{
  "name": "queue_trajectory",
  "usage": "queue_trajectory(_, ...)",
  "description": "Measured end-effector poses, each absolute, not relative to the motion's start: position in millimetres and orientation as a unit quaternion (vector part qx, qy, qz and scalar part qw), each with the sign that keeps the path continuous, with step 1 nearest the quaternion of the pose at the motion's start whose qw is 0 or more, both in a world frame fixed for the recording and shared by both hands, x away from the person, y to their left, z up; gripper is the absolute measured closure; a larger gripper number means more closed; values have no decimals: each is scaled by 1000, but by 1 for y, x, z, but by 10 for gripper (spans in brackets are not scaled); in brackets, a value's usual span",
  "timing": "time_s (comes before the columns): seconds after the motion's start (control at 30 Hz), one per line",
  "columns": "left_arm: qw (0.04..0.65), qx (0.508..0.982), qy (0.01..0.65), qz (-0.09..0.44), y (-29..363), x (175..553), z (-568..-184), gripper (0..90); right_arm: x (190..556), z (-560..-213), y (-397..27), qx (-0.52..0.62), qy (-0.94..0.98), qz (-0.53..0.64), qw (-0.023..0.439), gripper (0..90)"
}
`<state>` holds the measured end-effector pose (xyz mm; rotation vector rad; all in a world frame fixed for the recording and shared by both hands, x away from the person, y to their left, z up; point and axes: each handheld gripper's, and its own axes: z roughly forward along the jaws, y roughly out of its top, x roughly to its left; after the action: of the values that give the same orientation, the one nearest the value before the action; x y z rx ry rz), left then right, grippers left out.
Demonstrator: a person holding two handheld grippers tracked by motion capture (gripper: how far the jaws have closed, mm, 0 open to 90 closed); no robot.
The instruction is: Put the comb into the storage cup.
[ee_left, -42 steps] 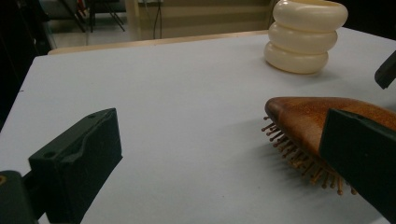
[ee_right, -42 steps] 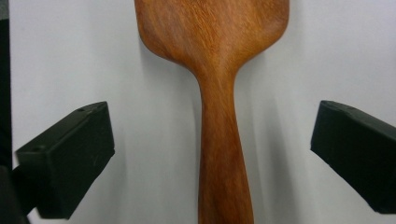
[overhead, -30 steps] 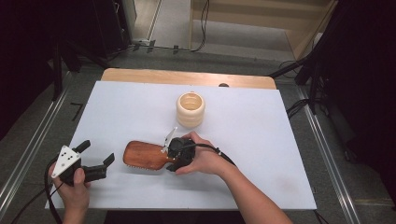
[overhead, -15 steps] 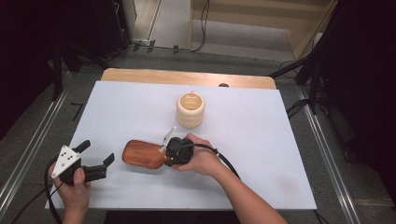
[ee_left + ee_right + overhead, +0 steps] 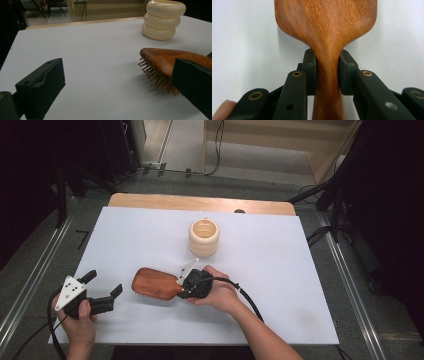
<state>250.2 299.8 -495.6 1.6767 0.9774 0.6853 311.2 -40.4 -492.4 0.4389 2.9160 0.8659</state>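
A white surface (image 5: pixel 280 285) with a wooden strip along its far edge sits among dark floor, rails and cables.

At the near middle of it, the right claw (image 5: pixel 327 72) pinches the neck of a wooden hairbrush (image 5: pixel 325 27); its jaws have just been closing, and in the right gripper view both black pads press the narrow part of the handle from either side. In the high view this right claw (image 5: pixel 186 282) sits in the person's right hand (image 5: pixel 220 295), pointing toward nine o'clock. The hairbrush (image 5: pixel 155 283) lies with its smooth back up and its pins down, the broad head stretching toward nine o'clock from the claw. Whether the head rests on the surface or is lifted slightly I cannot tell for sure.

At about one o'clock from the hairbrush, near but apart, stands a cream ringed cup (image 5: pixel 204 237), upright.

At the near-left corner the left claw (image 5: pixel 104 290) is spread wide with nothing between its jaws, held by the left hand (image 5: pixel 80 325). In the left gripper view the hairbrush (image 5: pixel 170 60) head shows past the right-side jaw, pins (image 5: pixel 155 75) pointing down, with the cup (image 5: pixel 163 20) beyond at one o'clock.
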Motion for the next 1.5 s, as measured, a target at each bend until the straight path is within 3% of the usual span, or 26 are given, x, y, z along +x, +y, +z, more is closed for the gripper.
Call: queue_trajectory(1.5,511,704,399,290,297,249,-496,0,279,-472,-117,222,880,412,83,701)
